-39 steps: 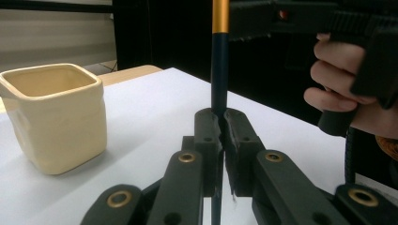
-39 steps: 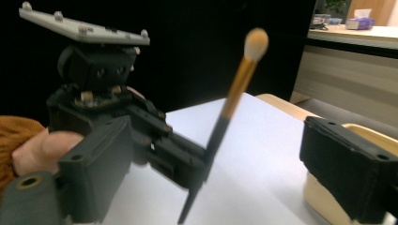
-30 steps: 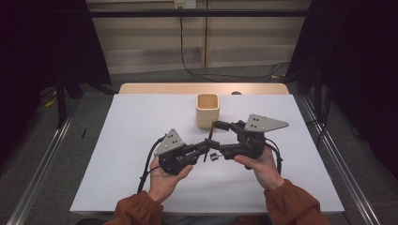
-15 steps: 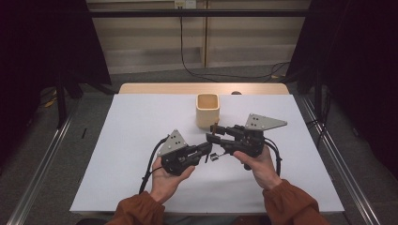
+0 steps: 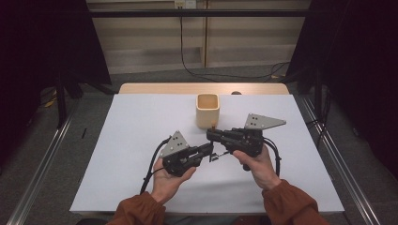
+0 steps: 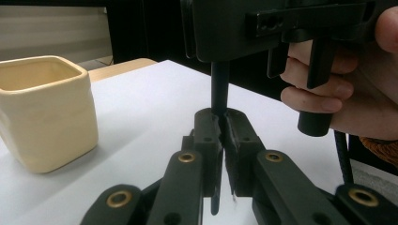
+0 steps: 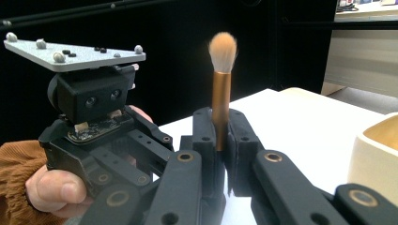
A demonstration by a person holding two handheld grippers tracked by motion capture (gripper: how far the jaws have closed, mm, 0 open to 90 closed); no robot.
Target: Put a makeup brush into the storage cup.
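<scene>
White bench point(image 5: 117, 154), dark surround. Brush point(image 7: 221, 93): clamped in both grippers, left gripper point(image 5: 210, 149) on handle, right gripper point(image 5: 211, 133) on ferrule, for handover. Cup point(image 5: 208, 110) at twelve o'clock, probable destination.

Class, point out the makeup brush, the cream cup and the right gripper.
makeup brush point(image 7: 221, 101): right gripper view, copper ferrule.
cream cup point(image 5: 207, 111): high view, front wall.
right gripper point(image 7: 220, 140): right gripper view, between its fingertips.

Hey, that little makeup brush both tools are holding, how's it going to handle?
The brush looks slim and light, its copper ferrule probably slick. The tuft should flex; the handle looks stiff. With the left tool and right tool both clamped on it, it likely won't swing.
</scene>
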